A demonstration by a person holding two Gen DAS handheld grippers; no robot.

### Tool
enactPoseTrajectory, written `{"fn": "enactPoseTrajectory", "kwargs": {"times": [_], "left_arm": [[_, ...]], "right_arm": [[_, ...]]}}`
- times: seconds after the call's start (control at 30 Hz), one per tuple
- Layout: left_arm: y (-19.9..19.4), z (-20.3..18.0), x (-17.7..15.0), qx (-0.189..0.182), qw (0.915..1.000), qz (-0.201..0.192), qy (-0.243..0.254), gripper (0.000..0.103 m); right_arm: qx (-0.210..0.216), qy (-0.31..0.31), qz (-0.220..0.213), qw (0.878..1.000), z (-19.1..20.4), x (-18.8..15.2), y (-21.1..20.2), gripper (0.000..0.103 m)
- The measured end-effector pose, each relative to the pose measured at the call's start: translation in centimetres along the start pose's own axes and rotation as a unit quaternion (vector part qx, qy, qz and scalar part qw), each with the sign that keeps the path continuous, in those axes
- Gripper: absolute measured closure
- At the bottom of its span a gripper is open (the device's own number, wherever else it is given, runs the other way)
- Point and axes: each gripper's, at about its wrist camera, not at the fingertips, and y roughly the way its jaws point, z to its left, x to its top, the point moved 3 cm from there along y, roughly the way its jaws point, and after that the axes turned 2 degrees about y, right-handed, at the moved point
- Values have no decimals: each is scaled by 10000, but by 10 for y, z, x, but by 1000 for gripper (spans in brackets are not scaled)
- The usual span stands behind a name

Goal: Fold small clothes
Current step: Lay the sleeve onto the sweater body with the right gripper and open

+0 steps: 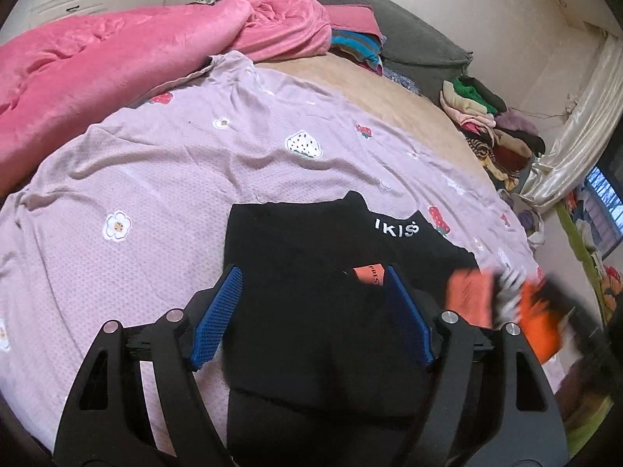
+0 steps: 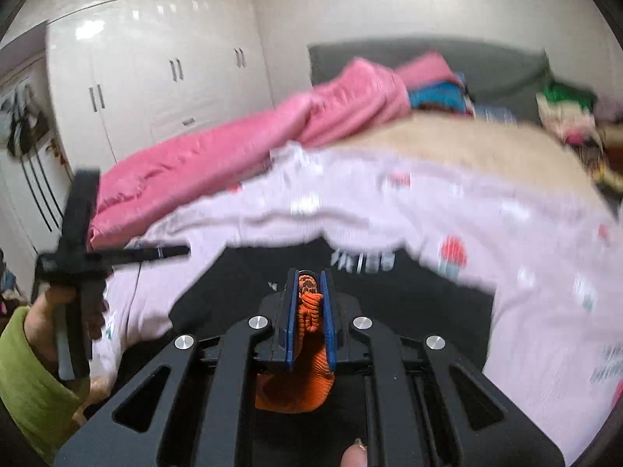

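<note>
A black garment [image 1: 311,311] with white letters and an orange patch lies flat on the lilac bedspread [image 1: 155,194]. My left gripper [image 1: 311,292] is open, its blue pads [image 1: 218,319] spread over the garment's middle. My right gripper [image 2: 309,303] is shut on an orange knitted piece [image 2: 307,350] of cloth and holds it above the black garment [image 2: 241,280]. In the left wrist view the orange cloth [image 1: 537,319] shows blurred at the right. The left gripper shows at the left of the right wrist view [image 2: 81,257].
A pink blanket [image 1: 117,58] is bunched at the far left of the bed. Folded clothes are piled [image 1: 490,132] at the far right by a grey headboard [image 1: 409,31]. White wardrobes [image 2: 155,70] stand behind the bed. A curtain [image 1: 576,132] hangs at the right.
</note>
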Motion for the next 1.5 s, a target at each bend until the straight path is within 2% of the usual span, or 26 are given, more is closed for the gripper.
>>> {"fn": "enactPoseTrajectory", "kwargs": {"times": [0.07, 0.2, 0.57, 1.07, 1.3, 1.4, 1.5], "left_arm": [[3, 0, 0, 23, 10000, 27, 21, 36], [13, -5, -3, 25, 9999, 131, 93, 36], [40, -18, -9, 176, 9983, 447, 339, 36], [65, -31, -21, 161, 9956, 734, 554, 36], [66, -31, -21, 185, 9952, 701, 660, 36], [70, -33, -24, 210, 9945, 737, 719, 36], [76, -35, -29, 163, 9932, 854, 772, 51]], "right_arm": [[-99, -201, -159, 9996, -7, 11, 0, 92], [-298, -115, -62, 9995, -31, 11, 13, 92], [-601, 276, 262, 9975, -68, -26, 33, 92], [-950, 503, 691, 9918, -87, -54, 51, 91], [-1392, 714, 727, 9850, -103, -59, 44, 86], [-1361, 790, 672, 9853, -102, -61, 35, 70], [-1175, 689, 756, 9878, -89, -66, 35, 70]]}}
